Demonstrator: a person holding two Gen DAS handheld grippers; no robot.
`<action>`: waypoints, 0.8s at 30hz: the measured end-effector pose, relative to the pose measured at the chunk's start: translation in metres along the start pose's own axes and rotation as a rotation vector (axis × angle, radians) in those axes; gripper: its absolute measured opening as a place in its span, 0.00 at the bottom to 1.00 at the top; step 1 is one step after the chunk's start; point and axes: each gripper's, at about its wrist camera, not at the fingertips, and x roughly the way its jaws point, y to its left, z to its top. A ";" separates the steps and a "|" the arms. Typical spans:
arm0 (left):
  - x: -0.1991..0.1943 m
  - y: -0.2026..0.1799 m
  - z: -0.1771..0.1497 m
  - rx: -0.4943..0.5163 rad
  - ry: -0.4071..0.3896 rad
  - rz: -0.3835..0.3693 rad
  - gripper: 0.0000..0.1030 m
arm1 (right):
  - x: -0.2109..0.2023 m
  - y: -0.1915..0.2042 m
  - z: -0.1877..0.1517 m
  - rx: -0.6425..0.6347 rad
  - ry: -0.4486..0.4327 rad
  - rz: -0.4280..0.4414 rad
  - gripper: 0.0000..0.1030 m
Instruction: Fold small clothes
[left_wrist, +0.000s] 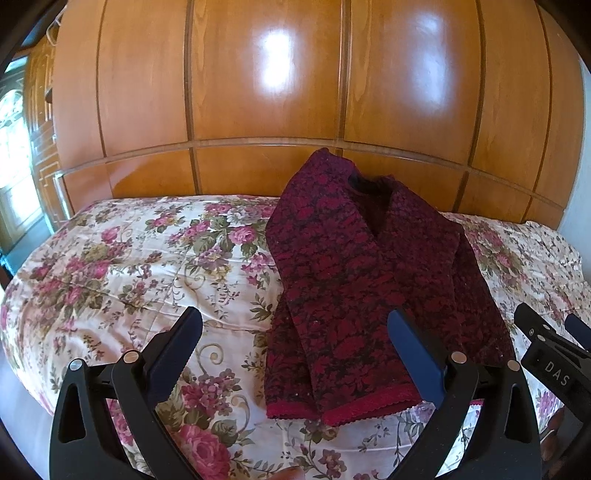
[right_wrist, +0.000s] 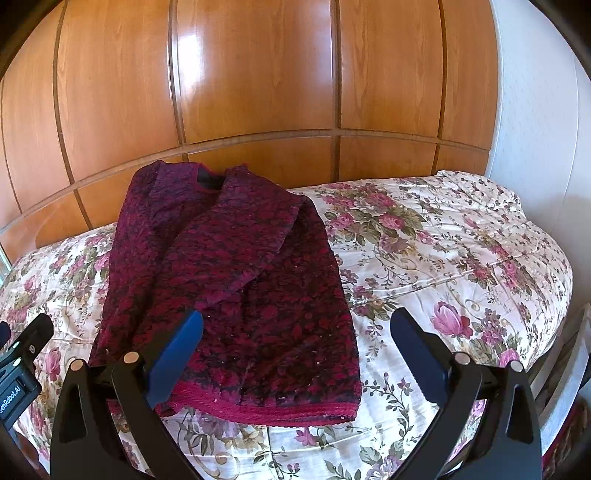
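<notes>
Item: dark red sweater (left_wrist: 354, 266), knitted in a crimson-and-black floral pattern with a plain red ribbed hem. It is laid flat on a bedspread (left_wrist: 122, 258) of cream cloth printed with pink roses and green leaves. The neck opening is turned toward the far wooden panelling (left_wrist: 266, 81), the hem toward the cameras. Both sleeves are seen folded inward across the body, so that a narrow oblong is formed; in the right wrist view the upper sleeve is seen lying slantwise over the front.

Left gripper (left_wrist: 295, 332): black frame with blue fingers (left_wrist: 417, 350). The jaws are held wide apart and nothing is gripped. It is held above the near edge of the bed; its right-hand finger is seen in front of the sweater's lower right part, while its left-hand finger is seen over bare bedspread. Whether the cloth is touched cannot be told.

Right gripper (right_wrist: 297, 332): same make, jaws likewise spread wide, nothing gripped. Its left-hand finger is seen in front of the sweater's hem region, its right-hand finger over the bedspread beside the garment. It is also visible at the right margin of the left wrist view.

Backdrop: glossy orange-brown wooden panelling, divided by grooves, with window glare reflected. A white wall (right_wrist: 535, 110) is seen at the right.
</notes>
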 end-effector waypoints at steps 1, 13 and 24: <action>0.001 -0.001 0.000 0.003 0.002 0.000 0.96 | 0.001 -0.001 0.000 0.002 0.002 0.000 0.98; 0.004 -0.008 0.000 0.022 0.016 -0.009 0.96 | 0.005 -0.003 0.000 0.003 0.011 0.002 0.98; 0.008 -0.015 0.002 0.039 0.027 -0.020 0.96 | 0.010 -0.007 -0.003 0.010 0.022 0.003 0.98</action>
